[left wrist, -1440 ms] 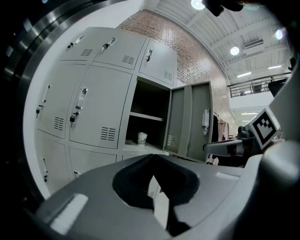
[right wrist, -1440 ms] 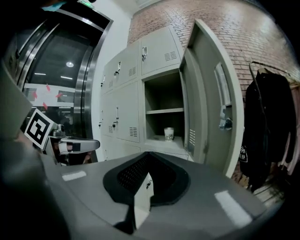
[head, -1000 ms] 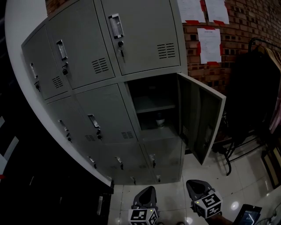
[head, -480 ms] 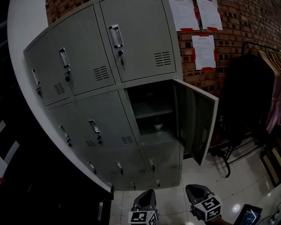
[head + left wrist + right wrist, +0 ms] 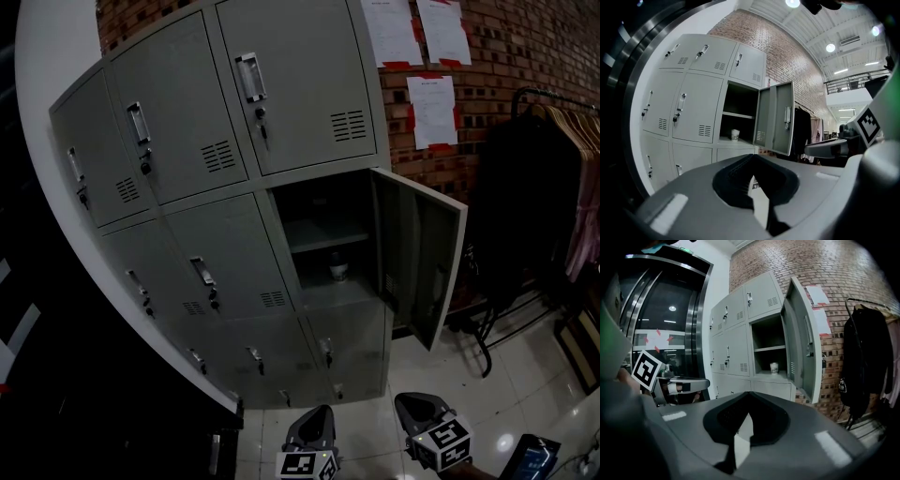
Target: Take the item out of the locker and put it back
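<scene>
Nothing looks done yet: the cup [image 5: 338, 269] stands inside the open locker [image 5: 300, 94], under its shelf. The left hand-held gripper [image 5: 317, 419] and right hand-held gripper [image 5: 419, 407] are clenched, empty, well short of the locker.

We see a small white cup [image 5: 338, 270] standing upright inside the grey locker [image 5: 225, 244], under its shelf, in the compartment whose door [image 5: 420, 258] hangs open.

Head view high, looking down, gripper views low and level, all well back, sharing the open locker [image 5: 314, 202]
</scene>
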A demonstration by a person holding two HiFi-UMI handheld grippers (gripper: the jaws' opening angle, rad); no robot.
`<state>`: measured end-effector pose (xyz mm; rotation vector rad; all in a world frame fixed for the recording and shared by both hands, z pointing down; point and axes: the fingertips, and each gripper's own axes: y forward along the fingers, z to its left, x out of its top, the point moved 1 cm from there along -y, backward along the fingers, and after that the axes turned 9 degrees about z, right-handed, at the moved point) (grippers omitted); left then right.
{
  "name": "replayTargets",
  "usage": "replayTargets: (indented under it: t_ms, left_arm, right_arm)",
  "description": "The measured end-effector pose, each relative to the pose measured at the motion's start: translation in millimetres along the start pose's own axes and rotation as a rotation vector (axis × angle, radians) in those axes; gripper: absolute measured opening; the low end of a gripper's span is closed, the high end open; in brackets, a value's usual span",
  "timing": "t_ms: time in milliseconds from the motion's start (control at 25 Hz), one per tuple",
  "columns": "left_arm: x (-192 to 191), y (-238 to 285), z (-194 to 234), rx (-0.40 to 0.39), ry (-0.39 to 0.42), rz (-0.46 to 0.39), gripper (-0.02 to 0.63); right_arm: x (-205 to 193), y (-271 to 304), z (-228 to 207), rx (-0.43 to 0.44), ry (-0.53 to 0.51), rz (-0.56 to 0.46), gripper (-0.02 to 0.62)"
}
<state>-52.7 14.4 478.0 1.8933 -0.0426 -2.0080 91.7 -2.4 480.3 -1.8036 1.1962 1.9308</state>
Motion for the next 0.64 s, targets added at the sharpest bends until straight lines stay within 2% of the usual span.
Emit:
replayTargets:
  t_ms: [640]
  left_arm:
    - [3.3,-3.0,7.0,-0.016,-0.002,-0.013,-0.002]
  right_arm:
    - [5.9,4.9,7.5,-0.019,-0.004,-0.012,-0.011]
